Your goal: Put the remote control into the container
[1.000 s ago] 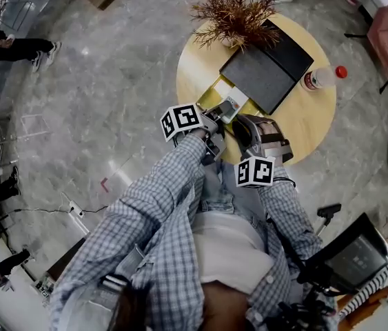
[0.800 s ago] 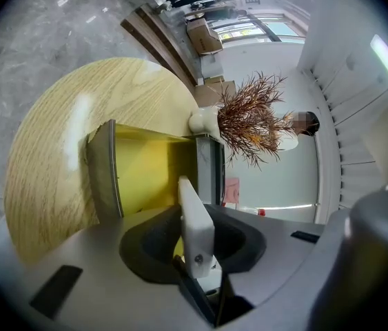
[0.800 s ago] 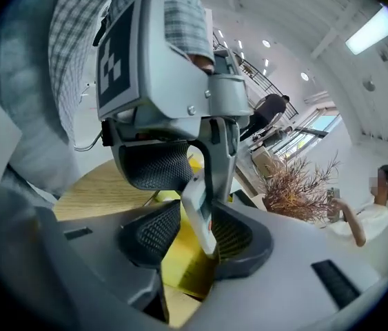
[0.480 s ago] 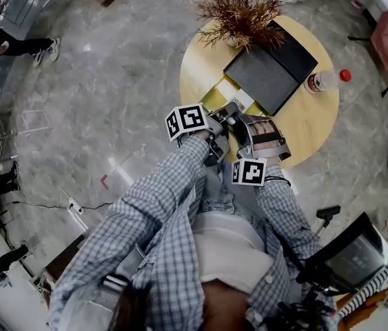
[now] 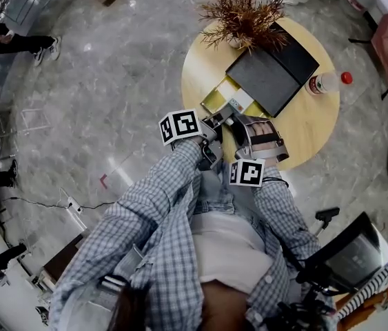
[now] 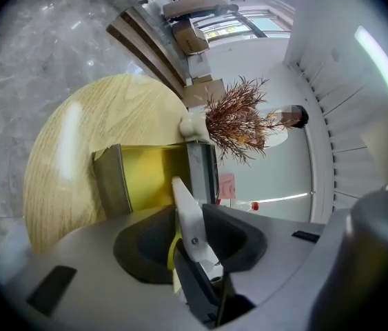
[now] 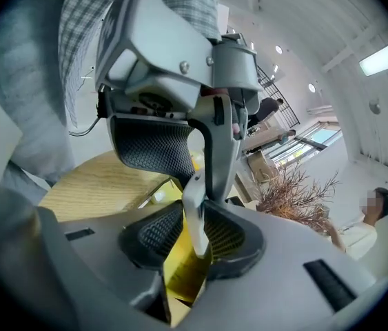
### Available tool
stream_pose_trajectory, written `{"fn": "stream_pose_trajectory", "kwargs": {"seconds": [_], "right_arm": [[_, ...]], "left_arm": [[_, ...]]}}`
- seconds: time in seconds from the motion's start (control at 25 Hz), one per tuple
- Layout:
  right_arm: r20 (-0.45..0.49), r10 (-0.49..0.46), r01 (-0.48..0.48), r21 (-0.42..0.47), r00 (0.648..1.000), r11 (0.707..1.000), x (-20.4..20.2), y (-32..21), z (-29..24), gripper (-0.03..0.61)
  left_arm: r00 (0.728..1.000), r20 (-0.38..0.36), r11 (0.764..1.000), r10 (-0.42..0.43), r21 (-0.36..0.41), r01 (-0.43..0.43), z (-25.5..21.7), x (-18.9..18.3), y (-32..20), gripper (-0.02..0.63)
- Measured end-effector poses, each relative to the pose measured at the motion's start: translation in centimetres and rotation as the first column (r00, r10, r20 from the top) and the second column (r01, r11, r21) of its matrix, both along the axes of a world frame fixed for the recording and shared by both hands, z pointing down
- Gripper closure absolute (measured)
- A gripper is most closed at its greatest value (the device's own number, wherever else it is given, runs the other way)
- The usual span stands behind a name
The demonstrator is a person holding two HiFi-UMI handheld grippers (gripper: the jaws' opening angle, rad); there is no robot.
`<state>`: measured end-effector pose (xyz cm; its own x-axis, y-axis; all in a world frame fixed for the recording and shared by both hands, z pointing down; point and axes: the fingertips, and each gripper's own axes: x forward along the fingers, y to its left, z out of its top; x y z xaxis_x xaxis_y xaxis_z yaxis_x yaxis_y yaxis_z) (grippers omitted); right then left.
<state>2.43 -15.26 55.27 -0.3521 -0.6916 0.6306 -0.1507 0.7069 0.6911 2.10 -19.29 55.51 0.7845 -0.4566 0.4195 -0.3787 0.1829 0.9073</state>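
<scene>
On the round wooden table [image 5: 311, 123] stands an open yellow container [image 5: 214, 101]. A small pale remote control [image 5: 237, 106] lies at its near right edge, just beyond both gripper tips. My left gripper [image 5: 216, 121] points at the container [image 6: 149, 174]. Its jaws [image 6: 192, 205] have just been opening. A pale narrow slab stands edge-on between the pads, and I cannot tell what it is. My right gripper [image 5: 238, 121] sits close beside it. In the right gripper view a similar pale slab sits between its mesh pads [image 7: 197, 219], with the yellow container [image 7: 169, 193] behind.
A dark flat case [image 5: 269, 74] lies behind the container, touching it. A dried brown plant [image 5: 245, 16] stands at the table's far edge, and a bottle with a red cap [image 5: 324, 81] at the right. A person [image 7: 362, 226] sits beyond the table.
The remote now shows smaller and slightly further right, over the container's edge. Both marker cubes have rolled a little. The hands stay almost where they were.
</scene>
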Motion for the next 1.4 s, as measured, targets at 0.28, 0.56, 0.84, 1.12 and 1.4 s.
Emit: {"fn": "stream_pose_trajectory", "kwargs": {"seconds": [0.28,0.56,0.84,1.12,1.4], "right_arm": [[-0.044,0.001,-0.002,-0.014,0.999,1.0,0.5,-0.4,0.6,0.48],[-0.126,-0.057,0.056,-0.014,0.99,0.998,0.5,-0.6,1.8,0.479],[-0.156,-0.064,0.059,-0.037,0.986,0.998,0.1,-0.1,3.2,0.479],[-0.187,-0.061,0.035,-0.135,0.98,0.99,0.8,-0.1,4.4,0.479],[-0.169,-0.057,0.022,-0.199,0.984,0.98,1.2,0.1,4.9,0.472]], "left_arm": [[0.999,0.041,0.999,0.036,0.013,-0.037,-0.8,-2.5,1.9,0.497],[0.999,0.035,0.997,-0.015,0.076,0.013,-2.4,-5.7,2.4,0.499],[0.998,0.014,0.992,-0.055,0.113,0.053,-3.5,-6.8,1.9,0.499],[0.998,0.002,0.99,-0.068,0.127,0.067,-3.9,-7.6,1.9,0.499],[0.997,0.005,0.99,-0.08,0.121,0.078,-3.7,-8.3,2.3,0.499]]}}
